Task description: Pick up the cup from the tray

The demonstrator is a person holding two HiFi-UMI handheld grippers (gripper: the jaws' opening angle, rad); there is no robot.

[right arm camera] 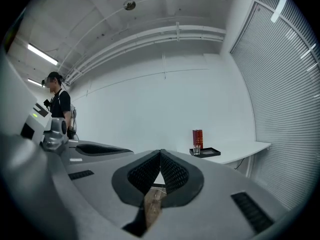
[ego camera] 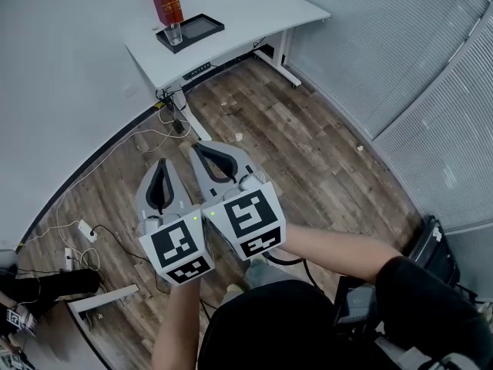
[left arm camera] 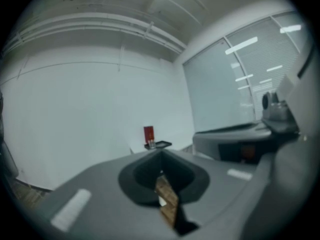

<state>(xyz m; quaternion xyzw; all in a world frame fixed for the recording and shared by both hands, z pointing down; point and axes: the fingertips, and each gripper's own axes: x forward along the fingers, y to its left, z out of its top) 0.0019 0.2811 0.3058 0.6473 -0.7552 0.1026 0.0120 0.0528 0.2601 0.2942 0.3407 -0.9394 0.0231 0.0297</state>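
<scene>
A clear cup [ego camera: 174, 34] stands on the left end of a black tray [ego camera: 202, 28] on the white table [ego camera: 254, 14], just in front of a red box [ego camera: 166, 2]. Both grippers are held side by side over the wooden floor, well short of the table. My left gripper [ego camera: 162, 163] is shut with nothing in it, and so is my right gripper [ego camera: 196, 146]. In the left gripper view the cup [left arm camera: 150, 145] is tiny beyond the closed tips [left arm camera: 161, 153]. The right gripper view shows the cup [right arm camera: 197, 150] and tray [right arm camera: 209, 152] far off to the right of its closed tips [right arm camera: 160, 152].
Cables and a power strip [ego camera: 86, 230] lie on the floor at the left. Slatted blinds [ego camera: 431, 75] line the right side. A dark bag [ego camera: 431, 245] sits at the lower right. A person [right arm camera: 60, 106] stands at the left in the right gripper view.
</scene>
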